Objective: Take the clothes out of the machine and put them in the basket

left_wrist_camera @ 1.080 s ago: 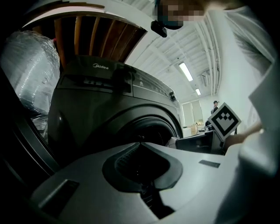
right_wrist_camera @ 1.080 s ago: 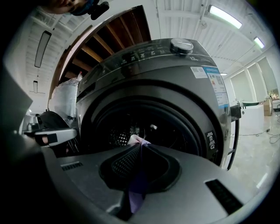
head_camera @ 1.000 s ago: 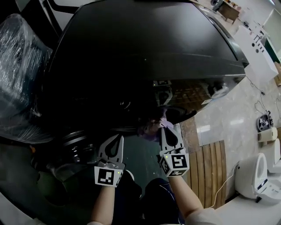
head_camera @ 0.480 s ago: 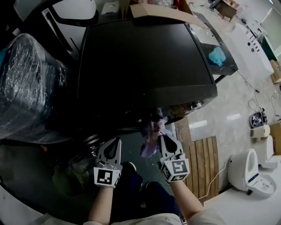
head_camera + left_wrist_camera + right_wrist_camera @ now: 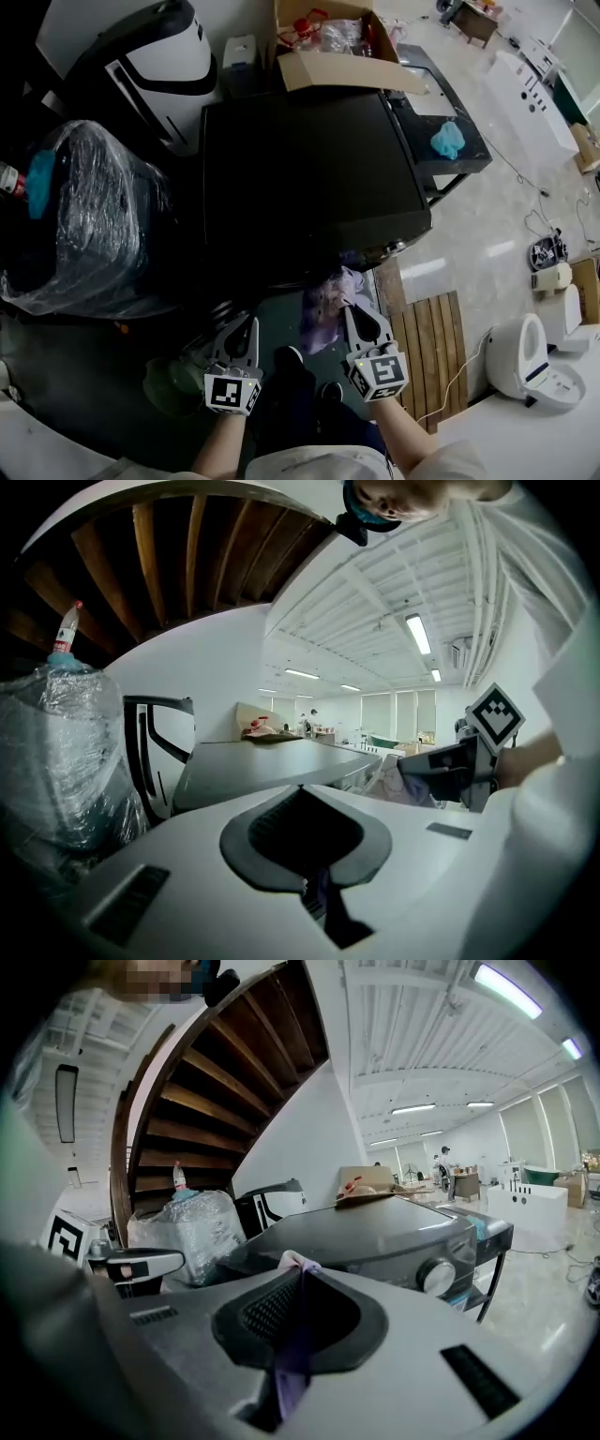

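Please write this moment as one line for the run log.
step: unloading | right gripper: shut on purple cloth | left gripper: shut | cloth: hanging before the washing machine

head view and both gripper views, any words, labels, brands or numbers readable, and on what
No readable text in any view.
Left gripper cube and right gripper cube: black-and-white square markers, patterns only, no letters.
Machine control panel: any print too small to read.
Bottle: any label too blurred to read.
Purple cloth: no print seen.
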### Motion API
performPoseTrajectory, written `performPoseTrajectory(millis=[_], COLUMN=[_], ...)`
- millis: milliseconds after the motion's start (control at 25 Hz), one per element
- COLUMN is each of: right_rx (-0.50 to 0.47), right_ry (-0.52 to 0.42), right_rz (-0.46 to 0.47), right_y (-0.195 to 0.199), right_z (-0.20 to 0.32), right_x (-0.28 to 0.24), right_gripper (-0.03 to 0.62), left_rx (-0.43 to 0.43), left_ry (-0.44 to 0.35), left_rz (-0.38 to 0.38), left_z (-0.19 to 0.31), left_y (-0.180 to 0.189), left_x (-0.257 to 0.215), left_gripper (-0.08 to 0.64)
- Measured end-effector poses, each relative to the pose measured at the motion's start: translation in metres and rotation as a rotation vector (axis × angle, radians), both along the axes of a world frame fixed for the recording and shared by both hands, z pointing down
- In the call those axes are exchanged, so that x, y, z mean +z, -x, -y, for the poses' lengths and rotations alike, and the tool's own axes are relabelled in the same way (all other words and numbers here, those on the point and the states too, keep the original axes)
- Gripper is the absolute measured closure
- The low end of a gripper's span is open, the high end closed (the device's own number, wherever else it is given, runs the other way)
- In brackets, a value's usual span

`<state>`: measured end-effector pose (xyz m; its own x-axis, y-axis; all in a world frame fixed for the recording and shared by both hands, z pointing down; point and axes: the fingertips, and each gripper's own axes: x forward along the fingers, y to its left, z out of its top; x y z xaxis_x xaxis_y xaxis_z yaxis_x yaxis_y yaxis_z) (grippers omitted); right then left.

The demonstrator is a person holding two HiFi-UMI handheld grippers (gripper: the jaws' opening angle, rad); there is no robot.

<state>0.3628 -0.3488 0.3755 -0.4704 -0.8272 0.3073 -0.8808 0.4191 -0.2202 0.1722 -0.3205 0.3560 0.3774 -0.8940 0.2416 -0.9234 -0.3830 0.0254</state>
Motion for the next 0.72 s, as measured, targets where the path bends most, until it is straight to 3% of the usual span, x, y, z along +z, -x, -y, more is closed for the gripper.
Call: performPoseTrajectory(millis=[280,720], right_rx=[-0.022,0.009], right_ry=[0.007,-0.023], right_rz=[-0.006,0.013], right_y=[0.017,0.038], right_z=[-0.011,-0.022], right_x=[-0.070,-0.140], right_gripper=[0.572,0.571], left_rx=[0.044,0.052], left_ry=[-0.013,0.027], left_rz=[-0.032,-0.070], left_z=[0.007,-0.009], left_y=[0.001,0.032], left_x=[-0.069,-0.119], left_gripper=[0.540,0.540])
